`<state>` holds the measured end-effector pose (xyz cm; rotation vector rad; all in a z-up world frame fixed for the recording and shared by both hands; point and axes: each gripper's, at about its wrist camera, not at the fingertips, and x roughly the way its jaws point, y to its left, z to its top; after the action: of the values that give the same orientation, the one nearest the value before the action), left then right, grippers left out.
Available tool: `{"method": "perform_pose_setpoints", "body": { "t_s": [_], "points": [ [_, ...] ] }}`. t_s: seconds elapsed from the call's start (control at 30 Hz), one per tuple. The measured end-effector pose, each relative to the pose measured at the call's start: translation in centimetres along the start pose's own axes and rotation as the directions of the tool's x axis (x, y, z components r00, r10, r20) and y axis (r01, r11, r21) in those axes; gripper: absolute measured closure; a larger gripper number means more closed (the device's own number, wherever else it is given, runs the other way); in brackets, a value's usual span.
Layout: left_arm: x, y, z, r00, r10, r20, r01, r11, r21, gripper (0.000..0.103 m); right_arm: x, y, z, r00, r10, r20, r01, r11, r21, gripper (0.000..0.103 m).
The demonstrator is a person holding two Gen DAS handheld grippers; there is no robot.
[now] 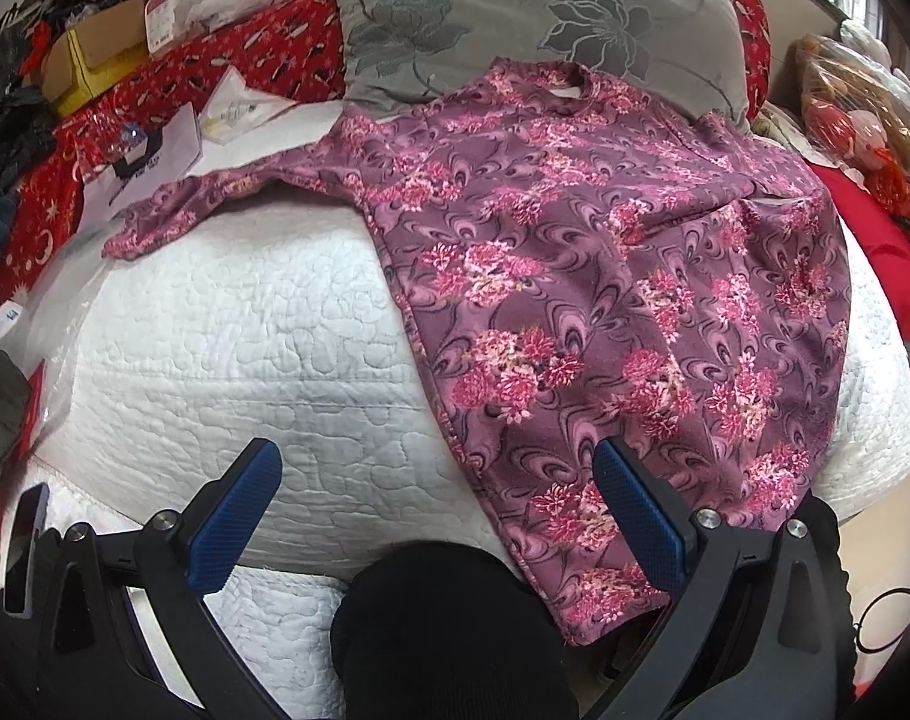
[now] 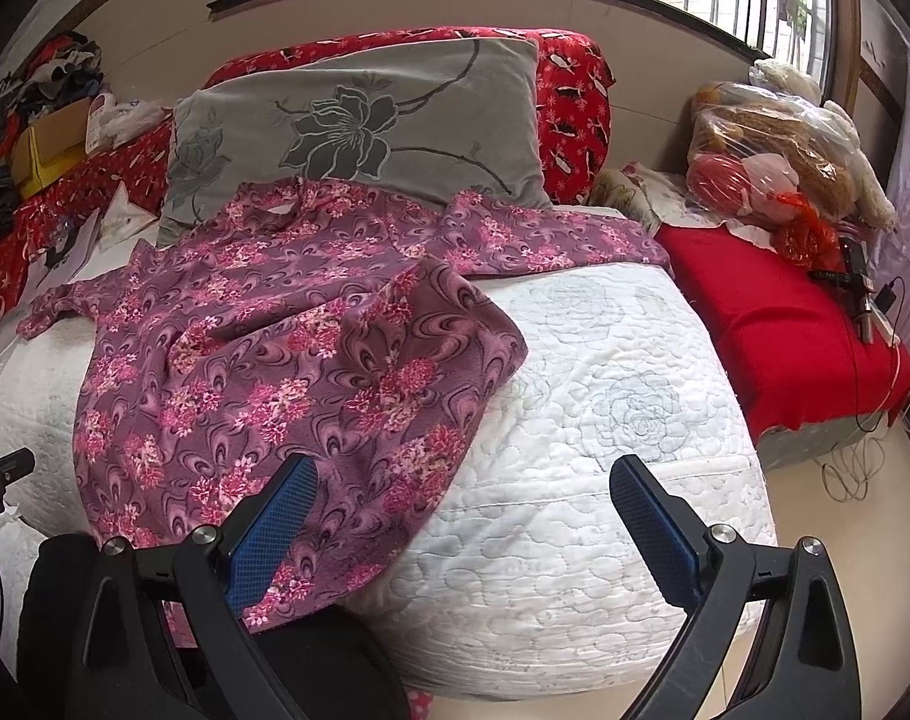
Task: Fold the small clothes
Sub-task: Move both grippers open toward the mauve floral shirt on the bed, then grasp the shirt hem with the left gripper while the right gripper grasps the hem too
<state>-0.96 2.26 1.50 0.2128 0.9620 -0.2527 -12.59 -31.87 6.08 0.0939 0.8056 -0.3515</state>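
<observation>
**Floral top spread on the quilt, both of your grippers open and empty**

You are facing a white quilted mattress (image 1: 227,336) that fills most of both views. Behind it, against the wall, runs red patterned bedding (image 2: 575,102), and to your right a plain red cover (image 2: 773,306) lies over a lower surface.

A grey pillow with a dark flower print (image 2: 359,120) leans at the head of the mattress. Your task piece, the purple floral long-sleeved top (image 1: 605,276), lies flat on the quilt with its neckline resting on the lower edge of that pillow. One sleeve stretches out to the left across the quilt; the other reaches right. In the right wrist view the top's right-hand side is folded over onto the body, and its hem hangs over the near edge of the mattress.

On the far right, plush toys wrapped in clear plastic (image 2: 779,150) sit near the window. At the far left, a cardboard box (image 1: 101,36) rests on the red bedding, with white papers (image 1: 155,150) just beside the left sleeve.

Your left gripper (image 1: 437,516) has its blue-padded fingers spread wide and grasps nothing; its right finger is in front of the hem. Your right gripper (image 2: 461,534) is likewise spread wide and empty, its left finger over the top's lower edge.
</observation>
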Motion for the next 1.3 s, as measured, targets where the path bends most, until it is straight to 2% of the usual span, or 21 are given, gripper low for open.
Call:
{"method": "perform_pose_setpoints", "body": {
  "t_s": [0.2,0.37,0.47,0.5,0.53,0.63,0.67,0.7,0.73,0.77,0.8,0.83,0.87,0.9,0.97,1.07,1.17,1.23,1.27,1.3],
  "points": [
    [2.1,2.0,0.7,0.996,-0.029,-0.082,0.021,0.995,-0.094,0.0,1.6,-1.7,0.5,1.0,0.025,-0.015,-0.025,0.999,0.038,0.005],
    [5.2,3.8,1.3,0.979,-0.079,-0.187,0.041,0.98,-0.196,0.0,5.3,-4.0,1.5,0.997,0.04,-0.069,-0.032,0.993,0.113,0.005],
    [7.0,3.3,1.3,0.959,-0.137,-0.248,0.08,0.971,-0.226,0.0,8.5,-5.1,2.3,0.991,0.068,-0.113,-0.047,0.982,0.183,0.005],
    [7.7,3.0,1.3,0.949,-0.158,-0.272,0.094,0.968,-0.233,0.0,9.6,-5.2,2.5,0.989,0.083,-0.126,-0.056,0.977,0.203,0.005],
    [8.6,2.3,1.3,0.933,-0.19,-0.307,0.116,0.963,-0.242,0.0,10.8,-5.3,2.8,0.984,0.102,-0.144,-0.068,0.972,0.223,0.005],
    [9.9,1.0,1.2,0.904,-0.24,-0.355,0.149,0.952,-0.266,0.001,13.9,-4.9,3.3,0.966,0.181,-0.184,-0.126,0.953,0.276,0.008],
    [10.4,0.3,1.1,0.89,-0.266,-0.371,0.165,0.945,-0.282,0.012,14.9,-4.7,3.4,0.958,0.212,-0.195,-0.149,0.945,0.292,0.01],
    [10.7,-0.2,1.0,0.877,-0.289,-0.385,0.183,0.94,-0.29,0.02,15.5,-4.5,3.5,0.951,0.232,-0.204,-0.163,0.938,0.305,0.024],
    [10.8,-0.5,1.0,0.871,-0.289,-0.397,0.182,0.941,-0.284,0.033,16.2,-4.3,3.3,0.94,0.268,-0.214,-0.191,0.927,0.324,0.056],
    [10.6,-0.9,1.1,0.881,-0.263,-0.394,0.168,0.951,-0.26,0.045,16.6,-4.1,3.2,0.921,0.322,-0.22,-0.234,0.908,0.348,0.076],
    [10.0,-1.0,1.3,0.887,-0.271,-0.373,0.188,0.951,-0.245,0.057,16.8,-3.9,2.9,0.901,0.371,-0.225,-0.272,0.886,0.375,0.096],
    [9.6,-0.9,1.4,0.89,-0.28,-0.36,0.202,0.949,-0.241,0.091,16.5,-3.9,2.7,0.893,0.395,-0.218,-0.291,0.873,0.39,0.096],
    [8.9,-0.3,1.7,0.881,-0.33,-0.338,0.249,0.933,-0.261,0.097,15.5,-3.9,2.6,0.898,0.397,-0.189,-0.304,0.872,0.385,0.096],
    [8.2,0.7,1.9,0.867,-0.389,-0.31,0.293,0.903,-0.315,0.097,14.1,-4.0,2.7,0.898,0.413,-0.149,-0.335,0.864,0.376,0.097],
    [6.4,2.4,2.4,0.865,-0.432,-0.255,0.328,0.871,-0.366,0.098,10.7,-4.5,2.6,0.886,0.458,-0.075,-0.401,0.836,0.374,0.097],
    [3.1,4.4,3.4,0.868,-0.459,-0.187,0.365,0.848,-0.384,0.098,5.1,-5.0,2.5,0.865,0.502,-0.012,-0.465,0.81,0.357,0.097],
    [-0.1,6.8,3.8,0.855,-0.497,-0.148,0.406,0.819,-0.406,0.097,0.1,-5.4,2.1,0.84,0.542,0.027,-0.513,0.777,0.365,0.097],
    [-0.9,8.2,4.0,0.856,-0.495,-0.15,0.4,0.818,-0.413,0.097,-1.8,-5.6,1.1,0.832,0.554,0.013,-0.516,0.766,0.383,0.097],
    [-1.1,8.8,3.7,0.862,-0.479,-0.164,0.381,0.827,-0.413,0.098,-2.1,-5.6,0.4,0.83,0.558,-0.009,-0.51,0.764,0.396,0.097],
    [-0.9,9.3,3.1,0.868,-0.461,-0.181,0.36,0.839,-0.409,0.097,-2.1,-5.6,-0.7,0.841,0.539,-0.046,-0.477,0.78,0.404,0.097]
  ]
}}
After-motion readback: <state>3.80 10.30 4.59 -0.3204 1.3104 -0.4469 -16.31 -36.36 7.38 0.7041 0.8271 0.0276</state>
